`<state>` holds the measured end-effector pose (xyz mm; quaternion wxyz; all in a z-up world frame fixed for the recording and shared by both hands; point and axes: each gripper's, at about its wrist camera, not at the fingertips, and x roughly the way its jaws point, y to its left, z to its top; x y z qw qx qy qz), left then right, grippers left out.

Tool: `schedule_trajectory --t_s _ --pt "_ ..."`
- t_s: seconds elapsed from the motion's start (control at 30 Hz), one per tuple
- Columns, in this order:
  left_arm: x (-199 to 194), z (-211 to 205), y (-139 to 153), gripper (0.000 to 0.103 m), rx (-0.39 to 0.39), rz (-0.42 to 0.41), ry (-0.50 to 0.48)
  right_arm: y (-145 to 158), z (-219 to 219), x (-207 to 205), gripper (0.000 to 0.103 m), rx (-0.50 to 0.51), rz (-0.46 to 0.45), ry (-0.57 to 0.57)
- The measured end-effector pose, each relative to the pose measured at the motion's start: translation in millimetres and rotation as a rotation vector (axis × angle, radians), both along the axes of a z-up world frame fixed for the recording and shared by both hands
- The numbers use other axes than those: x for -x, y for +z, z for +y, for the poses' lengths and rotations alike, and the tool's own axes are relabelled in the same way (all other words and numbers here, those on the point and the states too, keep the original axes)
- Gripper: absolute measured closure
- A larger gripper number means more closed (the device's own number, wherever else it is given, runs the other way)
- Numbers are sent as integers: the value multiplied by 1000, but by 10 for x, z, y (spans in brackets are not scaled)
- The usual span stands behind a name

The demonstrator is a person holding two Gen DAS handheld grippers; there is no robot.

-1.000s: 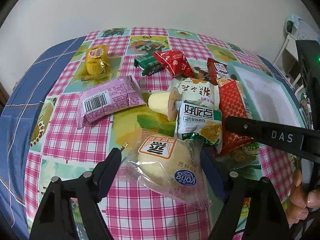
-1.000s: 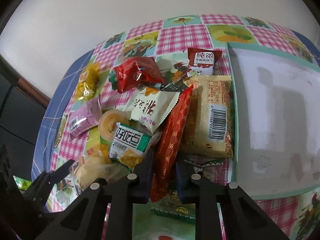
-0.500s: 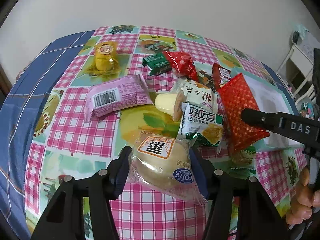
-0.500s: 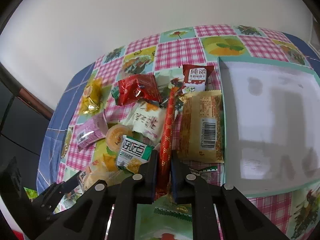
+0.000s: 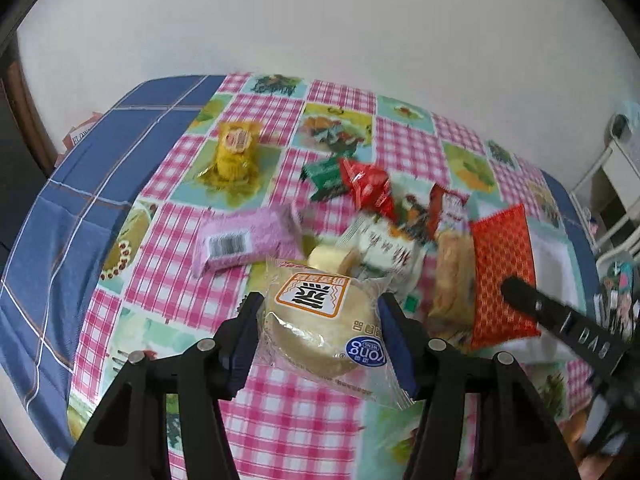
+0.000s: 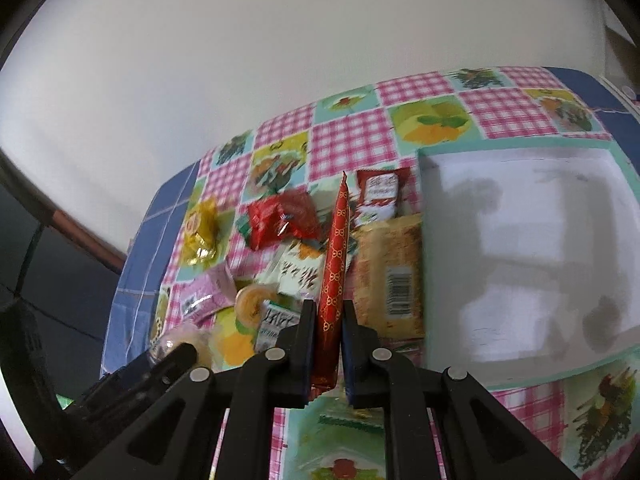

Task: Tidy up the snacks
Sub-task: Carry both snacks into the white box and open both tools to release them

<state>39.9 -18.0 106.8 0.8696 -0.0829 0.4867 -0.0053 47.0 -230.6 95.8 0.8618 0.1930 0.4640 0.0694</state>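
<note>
Barely begun, apparently — left gripper [image 5: 320, 320] clamps the bun packet [image 5: 320, 320], right gripper [image 6: 326, 344] pinches the red packet [image 6: 334, 276]; tray [image 6: 424, 264] beside its fingers empty, others beyond unsorted.

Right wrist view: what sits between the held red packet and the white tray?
A tan biscuit packet with a barcode, lying beside the tray; right wrist view.

Both wrist fisheyes look steeply down along their own gripper from close above the surface [image 5: 288, 412], left gripper [image 5: 318, 330] beside right gripper [image 6: 326, 350], sharing the snack pile [image 6: 308, 256] ahead of each.
</note>
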Motion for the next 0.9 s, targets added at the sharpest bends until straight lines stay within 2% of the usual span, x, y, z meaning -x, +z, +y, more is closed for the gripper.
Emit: schedule_trajectory --t_s 0.17,0.47,0.67,0.9 --pt "-133 -308 235 43 -1 -13 -3 81 -392 5 90 -32 5 -109" --pt "-335 -1155 482 43 23 -52 -69 152 -1200 45 90 40 12 -312" --pt "-445 -1688 370 43 54 -60 -105 127 -1596 65 90 63 11 -392" --pt "-614 -2082 25 43 45 -52 -132 52 -1787 -23 90 93 13 -413"
